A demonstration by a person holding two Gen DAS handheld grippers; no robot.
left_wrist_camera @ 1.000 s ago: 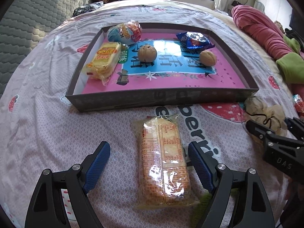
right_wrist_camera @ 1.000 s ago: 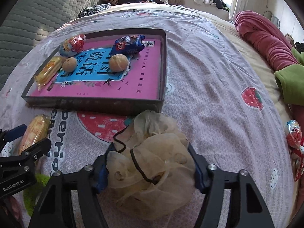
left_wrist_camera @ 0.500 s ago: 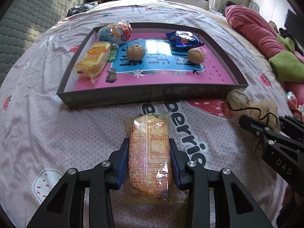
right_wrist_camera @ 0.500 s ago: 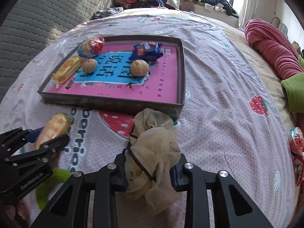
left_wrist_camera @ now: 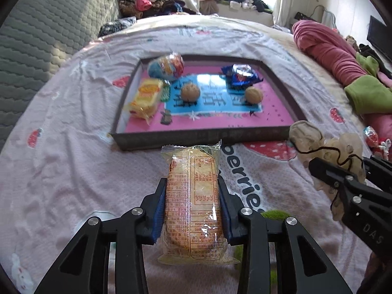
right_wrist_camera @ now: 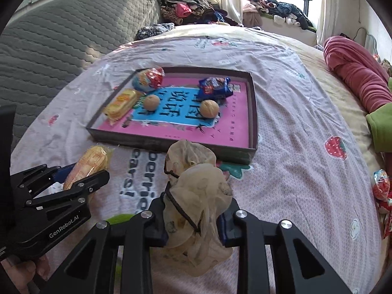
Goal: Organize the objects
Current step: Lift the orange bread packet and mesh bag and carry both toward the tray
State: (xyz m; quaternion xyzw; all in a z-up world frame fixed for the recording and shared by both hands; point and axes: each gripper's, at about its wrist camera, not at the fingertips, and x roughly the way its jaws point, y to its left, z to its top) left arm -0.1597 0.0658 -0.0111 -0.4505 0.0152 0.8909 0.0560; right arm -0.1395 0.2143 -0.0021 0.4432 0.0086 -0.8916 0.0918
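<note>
On a bed (left_wrist_camera: pixel 73 171) with a strawberry-print sheet, two hand-held grippers work side by side. A second ago both stood spread around their targets; now each has clamped and lifted.

At left, the left hand-held gripper (left_wrist_camera: pixel 191 210) pinches a wrapped cracker pack (left_wrist_camera: pixel 193 196) by its long sides, raised just off the sheet and pointing at the tray (left_wrist_camera: pixel 196 137) ahead. The tray already holds a yellow snack (left_wrist_camera: pixel 147 95), a round wrapped sweet (left_wrist_camera: pixel 166 67), two walnuts (left_wrist_camera: pixel 189 93) and a blue packet (left_wrist_camera: pixel 241 76).

At right, the right hand-held gripper (right_wrist_camera: pixel 193 223) is pressed onto a beige scrunchie (right_wrist_camera: pixel 196 191), also off the sheet, near the tray's front wall.

Both pickups look done; carrying each item over the wall into the tray's bare pink floor is likely next.
</note>
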